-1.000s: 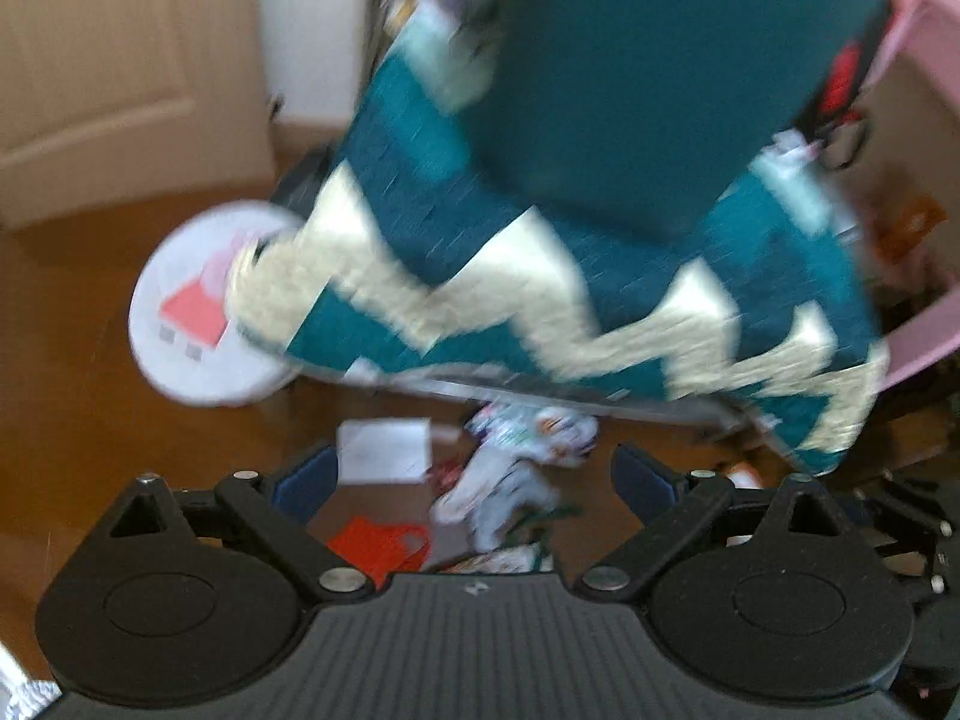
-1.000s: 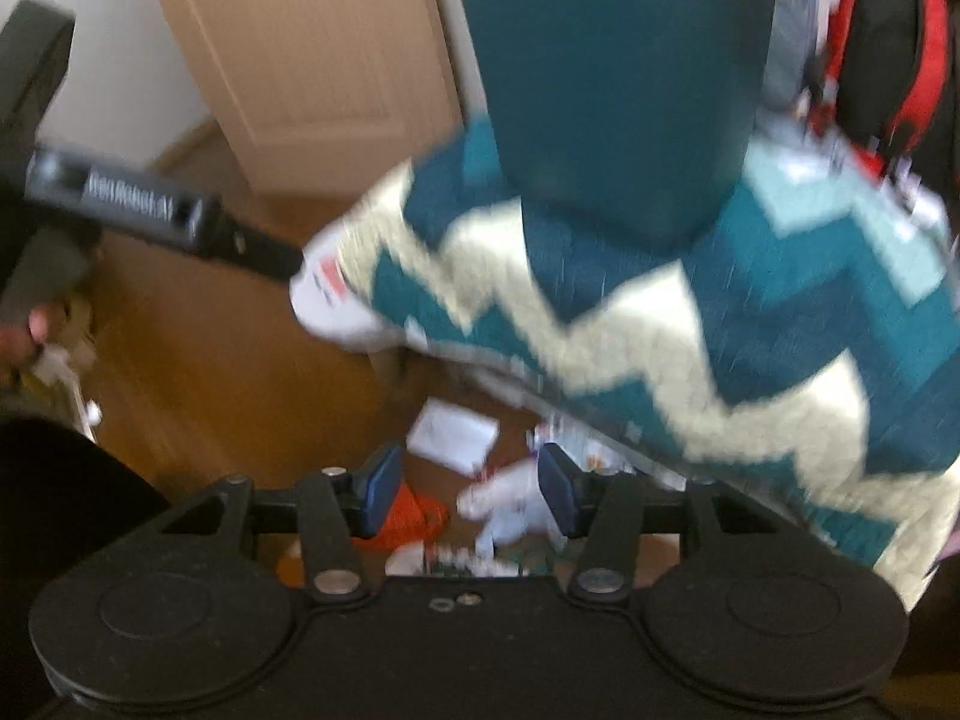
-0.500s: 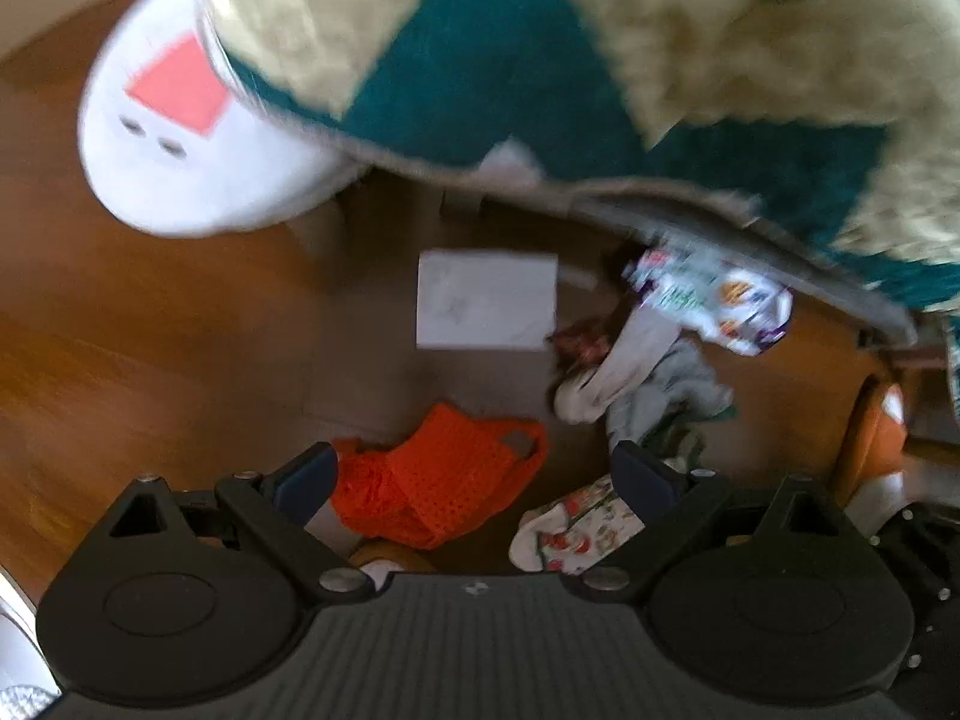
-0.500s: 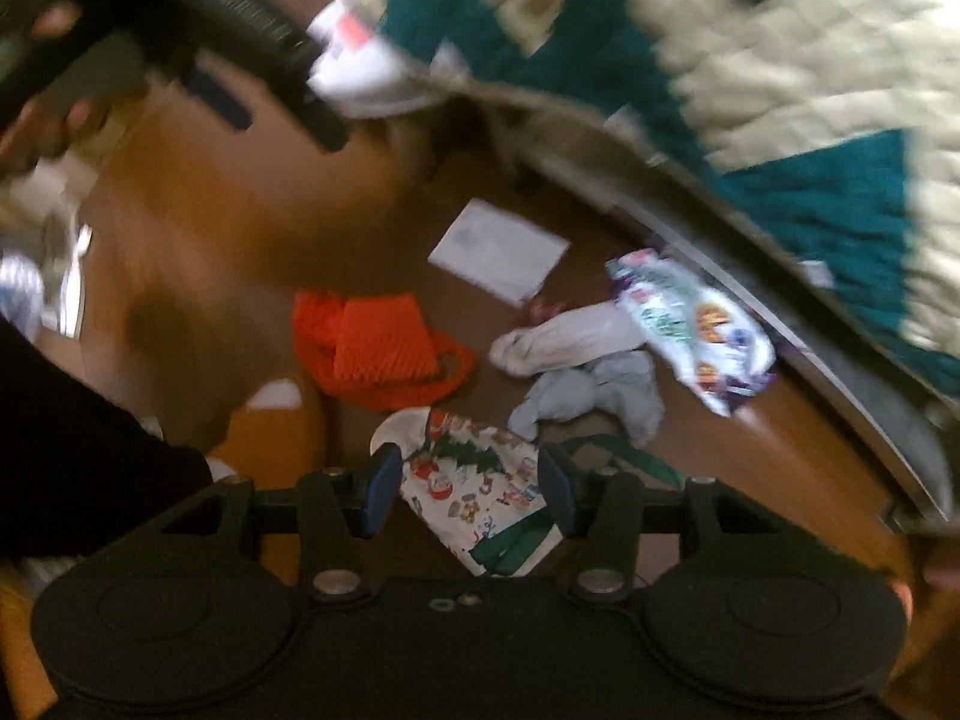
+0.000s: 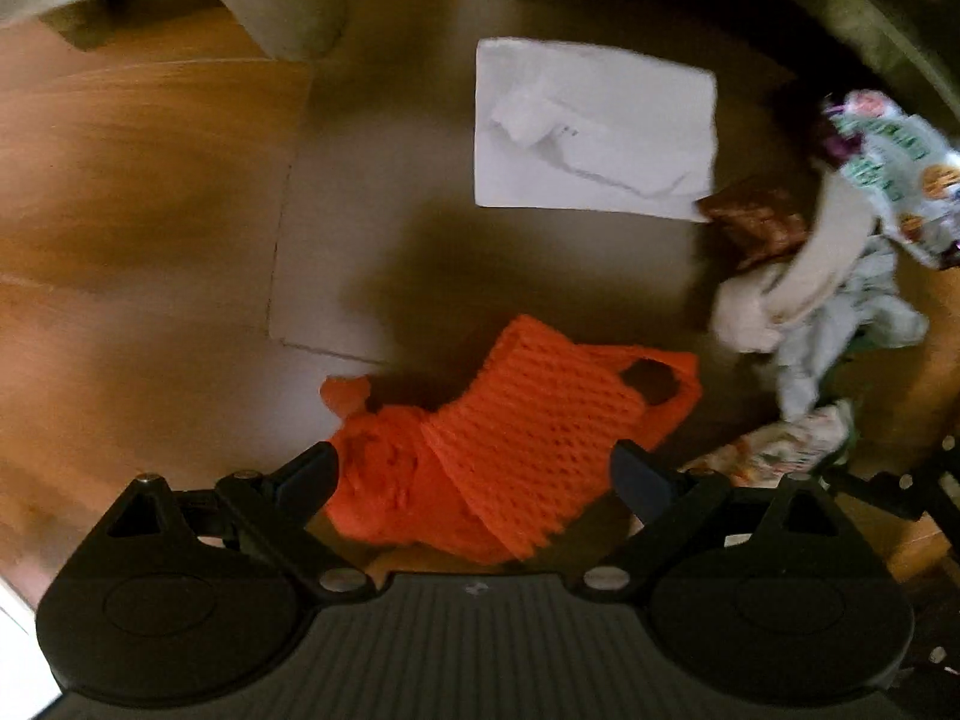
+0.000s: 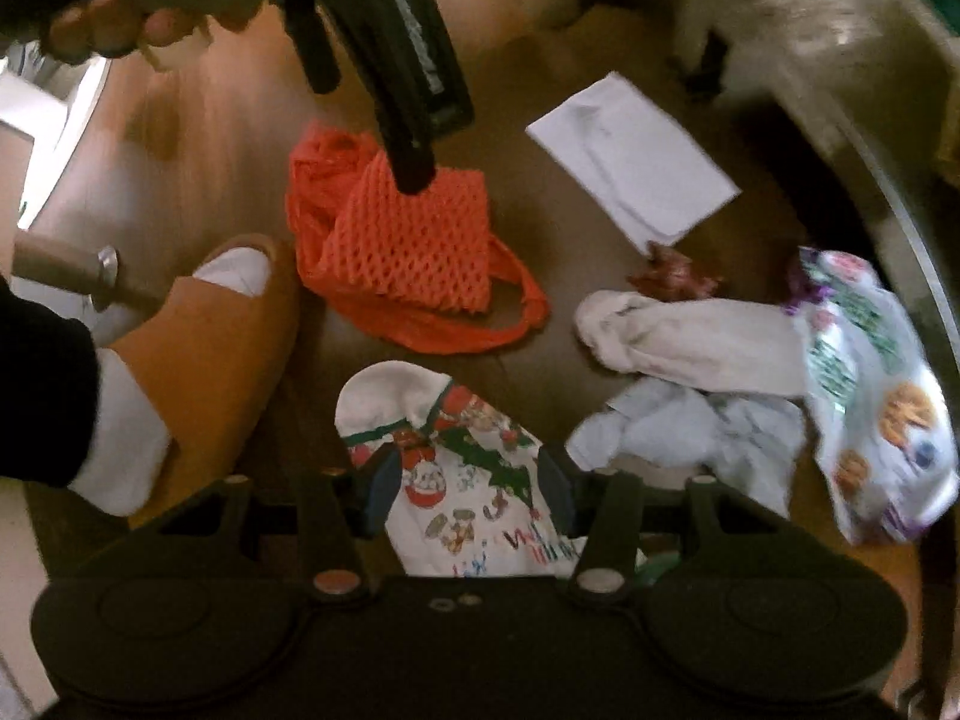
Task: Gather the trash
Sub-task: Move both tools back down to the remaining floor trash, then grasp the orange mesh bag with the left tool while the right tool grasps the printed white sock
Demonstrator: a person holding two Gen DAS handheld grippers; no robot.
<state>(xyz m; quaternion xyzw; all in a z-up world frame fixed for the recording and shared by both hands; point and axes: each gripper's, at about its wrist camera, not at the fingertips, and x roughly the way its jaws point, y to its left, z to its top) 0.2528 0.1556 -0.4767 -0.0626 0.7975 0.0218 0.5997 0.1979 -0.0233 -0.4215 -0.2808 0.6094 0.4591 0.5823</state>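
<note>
An orange mesh bag [image 5: 510, 438] lies flat on the wooden floor, and my left gripper [image 5: 480, 471] hangs open just over it, jaws spread wide across it. From the right wrist view, one of its fingers [image 6: 414, 174] sits at the top edge of the mesh bag [image 6: 408, 246]. My right gripper [image 6: 468, 489] is open above a Christmas-print sock [image 6: 420, 396], one finger on each side of it. Around these lie a white paper sheet [image 6: 630, 162], a brown wrapper [image 6: 672, 273], a cream sock [image 6: 690, 342], a pale cloth [image 6: 690, 432] and a printed snack packet [image 6: 870, 390].
A foot in a tan slipper [image 6: 210, 348] stands just left of the Christmas sock. A hand [image 6: 102, 24] holds the left tool at the upper left. Furniture legs [image 5: 270, 0] and a curved metal base [image 6: 870, 120] border the litter at the back and right.
Both grippers have dropped from the level of the teal zigzag blanket down towards the floor and tipped downward. The blanket has left view and the litter now fills the frames.
</note>
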